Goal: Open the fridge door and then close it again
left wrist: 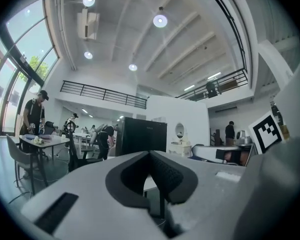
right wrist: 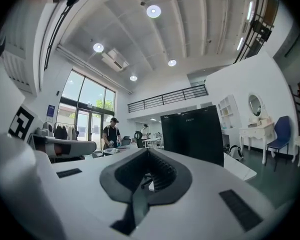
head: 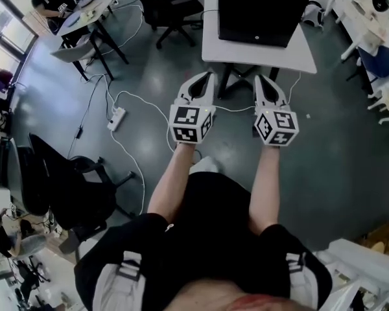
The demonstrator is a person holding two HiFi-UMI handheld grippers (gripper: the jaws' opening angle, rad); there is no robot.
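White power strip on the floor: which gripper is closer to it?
Left. The left gripper hangs to the right of the white plastic power strip; the right gripper is farther right, beyond the left one.

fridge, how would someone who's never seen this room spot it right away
In the head view, find the white table at the top middle. On it stands the fridge, a compact flat-fronted cabinet. It is the only solid black box around: the other black things nearby are wheeled office chairs, and the dresser to its right is white.
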